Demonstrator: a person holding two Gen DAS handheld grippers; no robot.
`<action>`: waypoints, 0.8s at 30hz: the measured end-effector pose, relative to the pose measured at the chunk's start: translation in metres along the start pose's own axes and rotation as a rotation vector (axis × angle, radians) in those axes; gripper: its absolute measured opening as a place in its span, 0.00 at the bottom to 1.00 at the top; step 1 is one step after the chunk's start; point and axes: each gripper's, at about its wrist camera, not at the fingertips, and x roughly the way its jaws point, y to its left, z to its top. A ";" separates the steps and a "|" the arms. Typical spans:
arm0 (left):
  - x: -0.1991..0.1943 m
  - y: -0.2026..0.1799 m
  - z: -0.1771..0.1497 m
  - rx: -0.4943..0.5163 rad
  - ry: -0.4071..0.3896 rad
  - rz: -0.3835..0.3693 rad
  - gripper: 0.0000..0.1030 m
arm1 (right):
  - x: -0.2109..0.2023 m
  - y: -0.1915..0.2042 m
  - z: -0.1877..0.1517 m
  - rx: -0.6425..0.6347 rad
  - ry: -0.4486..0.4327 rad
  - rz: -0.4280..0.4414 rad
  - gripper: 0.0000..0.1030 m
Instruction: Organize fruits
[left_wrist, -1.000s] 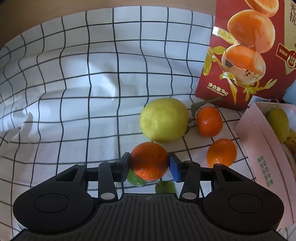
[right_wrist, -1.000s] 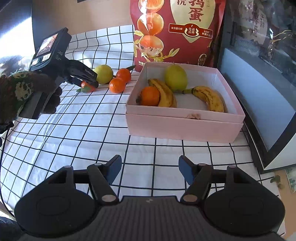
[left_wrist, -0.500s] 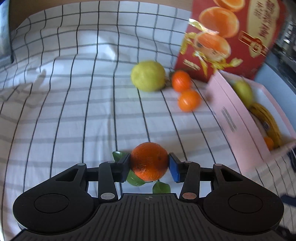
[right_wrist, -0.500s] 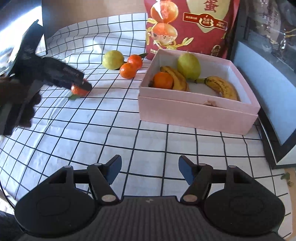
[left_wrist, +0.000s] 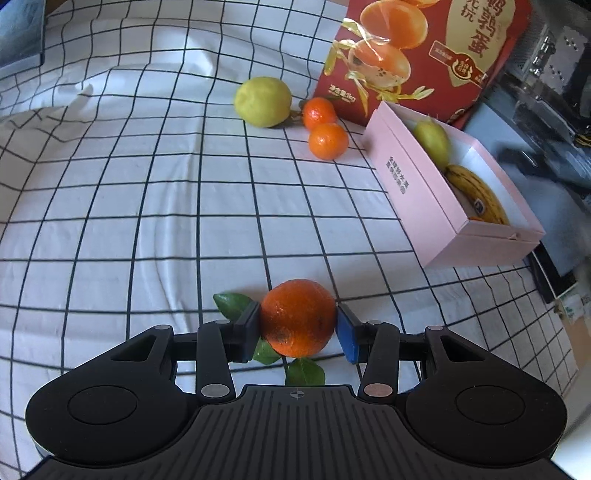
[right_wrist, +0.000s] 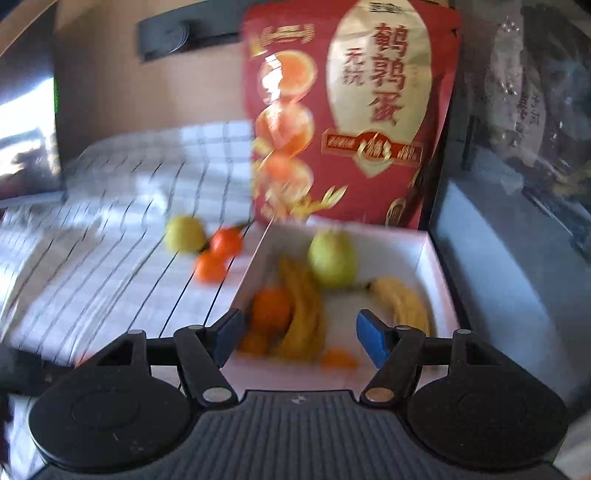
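My left gripper (left_wrist: 298, 328) is shut on a leafy orange tangerine (left_wrist: 297, 318), carried above the checked cloth (left_wrist: 147, 206). Farther back lie a yellow lemon (left_wrist: 263, 101) and two tangerines (left_wrist: 328, 141), left of the pink box (left_wrist: 436, 206). The box holds a pear (left_wrist: 433, 142) and a banana (left_wrist: 476, 194). In the blurred right wrist view my right gripper (right_wrist: 298, 338) is open with nothing held, low over the pink box's (right_wrist: 430, 254) near end; a pear (right_wrist: 332, 262), bananas (right_wrist: 301, 314) and a tangerine (right_wrist: 271, 308) lie inside.
A tall red snack bag (left_wrist: 417, 55) stands behind the box. Dark shelving and a grey panel (right_wrist: 517, 258) rise along the right side. The lemon (right_wrist: 184, 234) and two tangerines (right_wrist: 218, 254) sit left of the box.
My left gripper has drawn back from the fruit cluster with the tangerine, which now looks farther away. My right gripper has swung forward over the pink box; the left gripper is gone from its view.
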 end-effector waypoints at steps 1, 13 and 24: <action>-0.001 0.001 -0.001 -0.008 -0.002 -0.005 0.47 | 0.016 -0.005 0.012 0.014 0.020 0.004 0.67; -0.005 0.009 -0.002 -0.034 0.015 -0.039 0.47 | 0.164 -0.036 0.061 0.110 0.278 0.018 0.66; -0.004 0.006 -0.003 -0.041 0.008 -0.040 0.47 | 0.104 -0.036 0.045 0.076 0.185 0.022 0.57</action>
